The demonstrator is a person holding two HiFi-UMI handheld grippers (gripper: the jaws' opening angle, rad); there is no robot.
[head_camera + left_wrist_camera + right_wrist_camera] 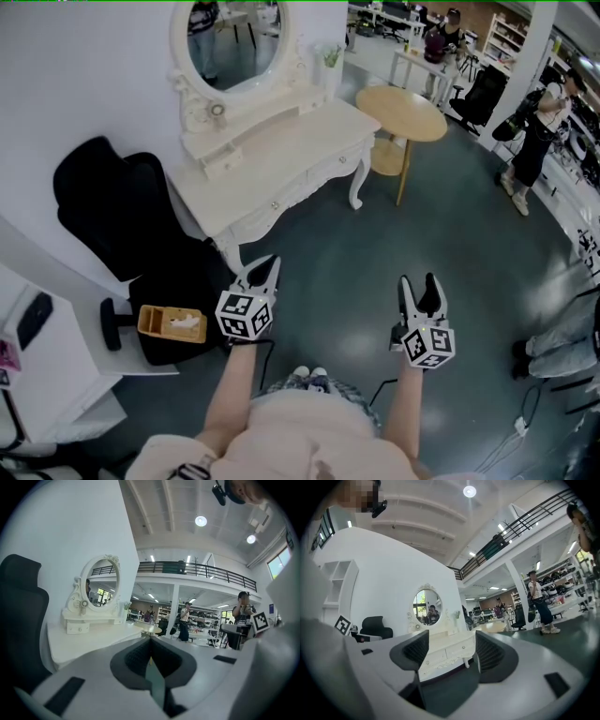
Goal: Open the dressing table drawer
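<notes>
The white dressing table with an oval mirror stands against the wall at the upper left. Its drawer fronts with small knobs face me and are closed. My left gripper hovers over the floor just short of the table's near leg, with its jaws shut on nothing. In the left gripper view the left gripper shows its pads pressed together, and the tabletop lies ahead to the left. My right gripper is further right over bare floor, open and empty. The right gripper frames the drawers between its jaws.
A black office chair stands left of the table, with a wooden tissue box beside it. A round wooden side table sits to the table's right. A white desk is at the lower left. People stand at the far right.
</notes>
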